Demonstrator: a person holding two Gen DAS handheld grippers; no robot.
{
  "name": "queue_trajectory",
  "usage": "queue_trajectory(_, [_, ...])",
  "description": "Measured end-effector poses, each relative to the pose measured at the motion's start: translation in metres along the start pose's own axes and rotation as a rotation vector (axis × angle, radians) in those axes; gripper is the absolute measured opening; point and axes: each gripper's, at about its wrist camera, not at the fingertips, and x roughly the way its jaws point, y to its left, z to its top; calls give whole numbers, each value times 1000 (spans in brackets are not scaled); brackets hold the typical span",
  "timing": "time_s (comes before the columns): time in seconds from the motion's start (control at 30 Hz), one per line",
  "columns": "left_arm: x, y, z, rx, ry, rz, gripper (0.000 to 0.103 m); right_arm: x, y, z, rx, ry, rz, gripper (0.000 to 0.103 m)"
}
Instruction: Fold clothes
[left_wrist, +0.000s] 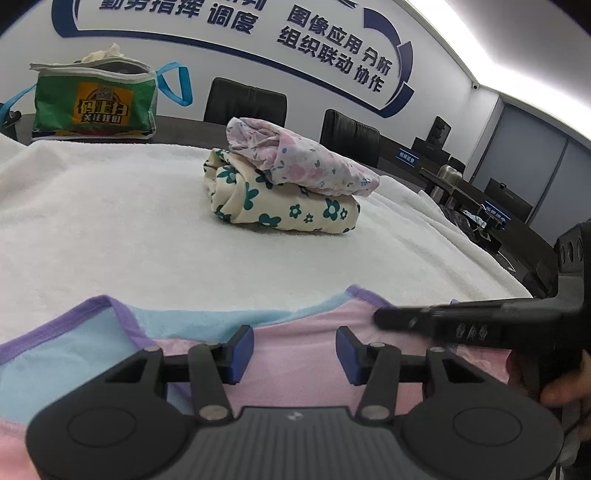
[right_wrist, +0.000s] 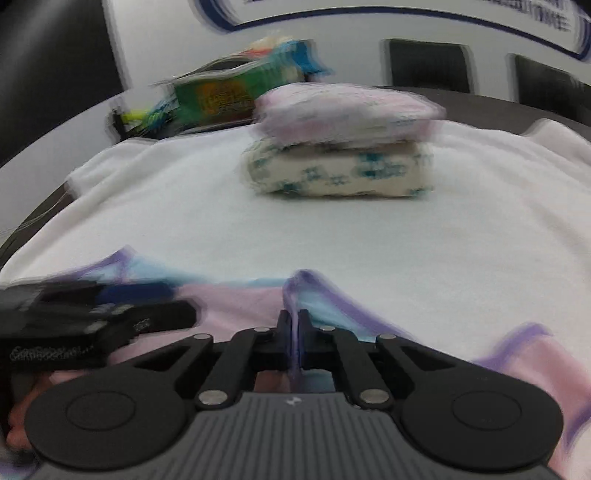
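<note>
A pink and light-blue garment (left_wrist: 74, 350) with purple trim lies spread at the near edge of the white towel (left_wrist: 110, 229). My left gripper (left_wrist: 294, 350) hovers over its pink part with the blue pads apart and nothing pinched. My right gripper (right_wrist: 295, 332) is shut on a raised fold of the garment (right_wrist: 240, 306) along its purple-edged border. In the left wrist view the right gripper (left_wrist: 406, 319) reaches in from the right, fingers lying on the garment's edge. The right wrist view, which is blurred, has the left gripper (right_wrist: 147, 314) at the left.
Two folded garments are stacked mid-towel: a pink floral one (left_wrist: 303, 158) on a cream one with teal flowers (left_wrist: 288, 206). A green bag (left_wrist: 92, 103) stands at the far left. Black chairs (left_wrist: 243, 99) line the table's far side. A hand (left_wrist: 565, 391) shows at right.
</note>
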Motion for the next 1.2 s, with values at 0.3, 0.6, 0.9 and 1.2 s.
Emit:
queue_trajectory(0.3, [1,0,-1,2,2,5,48,-69,-30,-13,-106,-124,-91,46])
queue_trajectory(0.6, [1,-2,-1,12,0,11,48,-121,-24,-72,-295,-75,-70,50])
queue_trajectory(0.9, [1,-3,-2,16,1,12,48,-136,3,-87,-212,-87,-72,43])
queue_trajectory(1.2, [1,-3,-2,15,0,13,48,-135,51,-100,-217,-107,76,39])
